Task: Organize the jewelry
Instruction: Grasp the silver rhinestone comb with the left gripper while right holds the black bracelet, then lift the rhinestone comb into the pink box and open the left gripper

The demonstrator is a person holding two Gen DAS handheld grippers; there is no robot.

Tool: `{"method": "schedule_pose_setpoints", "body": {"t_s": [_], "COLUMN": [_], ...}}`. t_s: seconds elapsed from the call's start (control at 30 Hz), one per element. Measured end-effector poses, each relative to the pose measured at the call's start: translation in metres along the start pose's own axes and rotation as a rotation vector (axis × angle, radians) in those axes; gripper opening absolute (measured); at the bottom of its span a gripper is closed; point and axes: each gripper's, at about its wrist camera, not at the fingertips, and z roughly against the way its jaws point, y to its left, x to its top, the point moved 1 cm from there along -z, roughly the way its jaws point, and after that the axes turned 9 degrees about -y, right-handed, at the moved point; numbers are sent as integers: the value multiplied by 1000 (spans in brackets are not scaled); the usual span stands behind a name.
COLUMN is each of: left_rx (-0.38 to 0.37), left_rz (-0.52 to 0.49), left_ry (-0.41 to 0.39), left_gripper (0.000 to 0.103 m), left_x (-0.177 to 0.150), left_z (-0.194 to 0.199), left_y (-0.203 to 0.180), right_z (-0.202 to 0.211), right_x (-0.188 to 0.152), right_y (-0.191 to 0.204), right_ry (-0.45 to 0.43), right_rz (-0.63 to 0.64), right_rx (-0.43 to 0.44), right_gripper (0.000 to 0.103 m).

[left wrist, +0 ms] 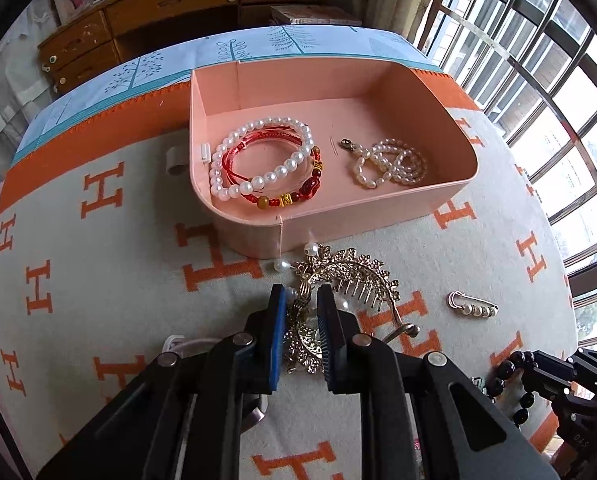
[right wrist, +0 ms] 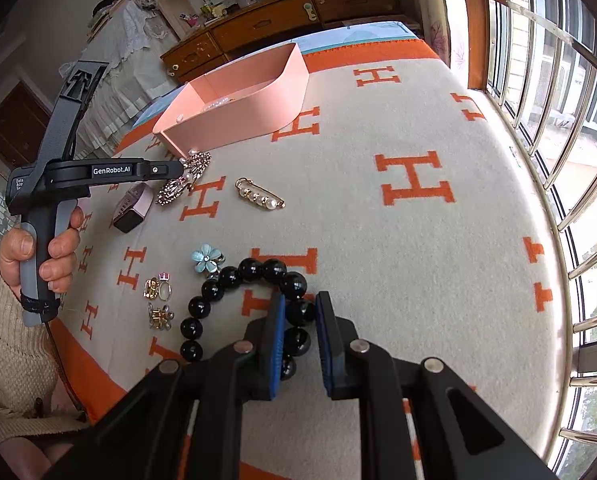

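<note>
The left tool [left wrist: 301, 300] is pinched narrow on the gold filigree hair comb with rhinestones and pearls [left wrist: 338, 276], which lies on the cream blanket with orange H letters [left wrist: 98, 264] just before the open pink jewelry box [left wrist: 378, 208]. It looks light and stiff with delicate teeth and dangling pearls; the solid spine is the safer hold. The right tool [right wrist: 300, 304] is closed narrow on the glossy black bead bracelet [right wrist: 250, 270], probably smooth and slippery, near the blanket's near edge.

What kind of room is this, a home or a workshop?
Most likely a room in a home, perhaps a bedroom. A blanket with orange H letters covers the work surface, a wooden dresser with drawers stands behind it, and a barred window runs along the right side.
</note>
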Motion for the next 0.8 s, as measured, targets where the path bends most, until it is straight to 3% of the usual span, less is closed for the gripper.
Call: {"method": "schedule_pose_setpoints", "body": {"t_s": [0.23,0.33,0.4,0.57,0.7,0.8], "left_rx": [-17,-61,-91,-128,-97,-100], "left_rz": [-32,6,23,-3,-50,-25], "left_ry": [7,34,49,70,102,111], "left_gripper": [14,14,21,21,12,8], "left_x": [1,2,3,5,8,13], "left_z": [-1,-1,-3,-6,-8,-8], "left_y": [-2,3,8,14,11,7], "right_z": [0,0,0,-1,-1,-1], "right_x": [0,0,0,-1,-2,-2], "right_y": [-1,-1,-1,1,2,2], "right_ry": [0,1,1,1,0,-1], "right_rz": [-7,-5,-4,-1,-2,-2], "right_rx": [5,3,2,-7,-11,-13], "right_gripper": [15,15,15,15,15,15]}}
